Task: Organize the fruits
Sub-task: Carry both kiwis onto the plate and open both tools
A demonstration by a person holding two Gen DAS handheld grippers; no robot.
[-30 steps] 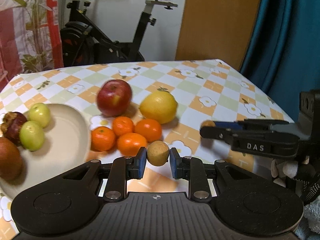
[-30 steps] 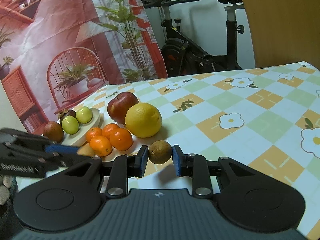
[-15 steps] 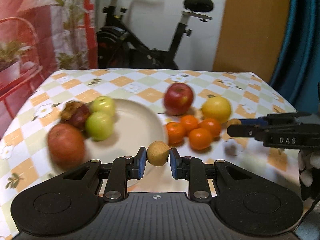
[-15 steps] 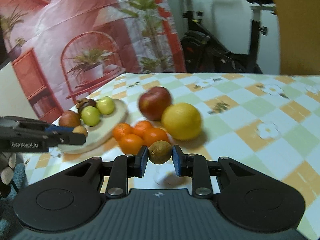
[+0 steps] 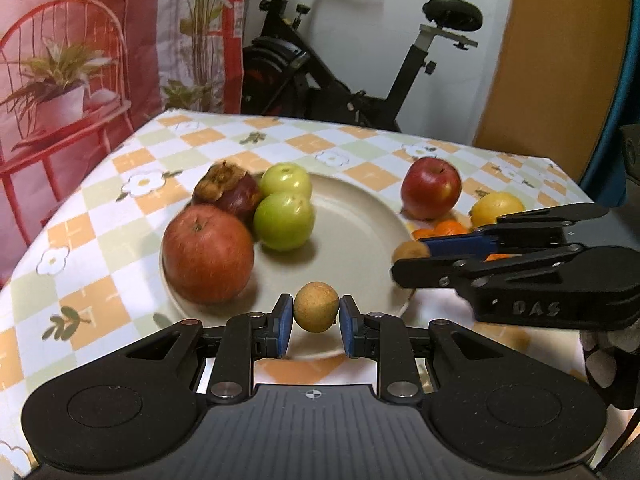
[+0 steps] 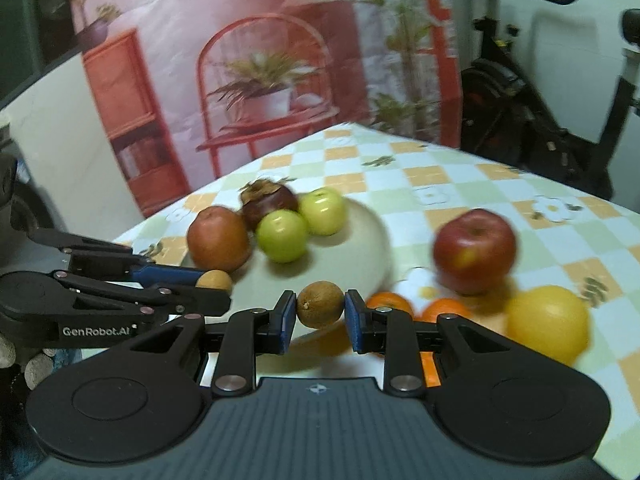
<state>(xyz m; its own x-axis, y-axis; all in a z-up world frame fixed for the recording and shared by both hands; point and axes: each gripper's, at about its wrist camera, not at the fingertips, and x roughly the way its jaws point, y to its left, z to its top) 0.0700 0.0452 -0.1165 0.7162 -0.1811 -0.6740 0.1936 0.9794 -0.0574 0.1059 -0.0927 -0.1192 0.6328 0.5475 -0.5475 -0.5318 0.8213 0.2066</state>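
Observation:
My left gripper point(image 5: 316, 314) is shut on a small tan round fruit point(image 5: 316, 307) and hangs over the near rim of the cream plate point(image 5: 360, 216). My right gripper point(image 6: 320, 311) is shut on a small brown fruit point(image 6: 320, 309) above the plate's point(image 6: 360, 248) right edge; it also shows from the side in the left wrist view point(image 5: 408, 252). On the plate lie a large red apple point(image 5: 208, 254), a dark mangosteen point(image 5: 228, 190) and two green fruits point(image 5: 284, 221). Beside the plate on the table sit a red apple point(image 5: 431, 187), a yellow citrus point(image 6: 548, 322) and several tangerines point(image 6: 444, 310).
The checked floral tablecloth point(image 5: 100, 200) ends near both cameras and at the left. Behind the table stand an exercise bike point(image 5: 340, 80), a red printed backdrop point(image 6: 260, 60) and an orange panel point(image 5: 560, 60). A person's gloved hand point(image 5: 608, 356) holds the right gripper.
Both grippers have swung left, from beside the tangerines to over the plate, each still holding its small fruit. The fruits on the table and plate have not shifted.

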